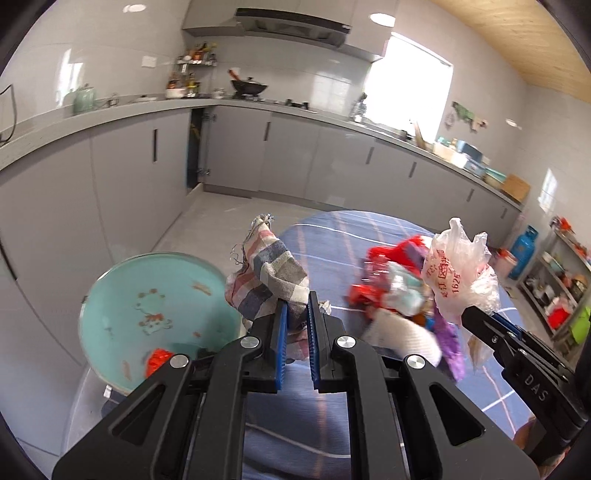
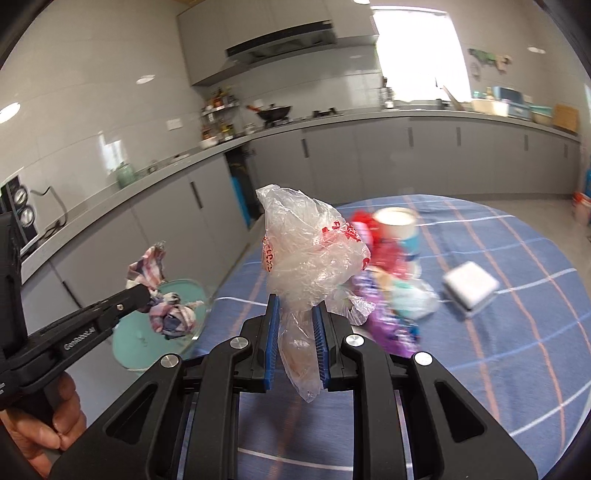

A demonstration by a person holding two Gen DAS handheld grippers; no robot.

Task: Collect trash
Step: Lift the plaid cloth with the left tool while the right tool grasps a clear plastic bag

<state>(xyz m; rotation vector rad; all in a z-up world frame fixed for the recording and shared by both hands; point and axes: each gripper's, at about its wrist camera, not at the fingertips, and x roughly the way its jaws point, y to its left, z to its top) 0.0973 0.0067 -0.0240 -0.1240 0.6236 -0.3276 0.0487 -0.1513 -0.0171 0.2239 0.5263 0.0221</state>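
Background only: grey counter (image 1: 122,110) runs 9 to 3 o'clock, grey cabinets (image 1: 122,173) under it. Black wok (image 1: 249,88) on the hob at 12, range hood (image 1: 291,26) above it. Spice rack (image 1: 192,70) at 11. Green jar (image 1: 84,99) at 10. Blue gas cylinder (image 1: 523,251) at 3, shelf unit (image 1: 561,280) just beside it.

I held a crumpled clear plastic bag (image 2: 314,254) with red print upright, its neck pinched. A checked rag (image 1: 267,273) hung bunched at its nine o'clock. More wrappers (image 2: 388,295), red, purple and teal, lay blurred at the bag's three o'clock.
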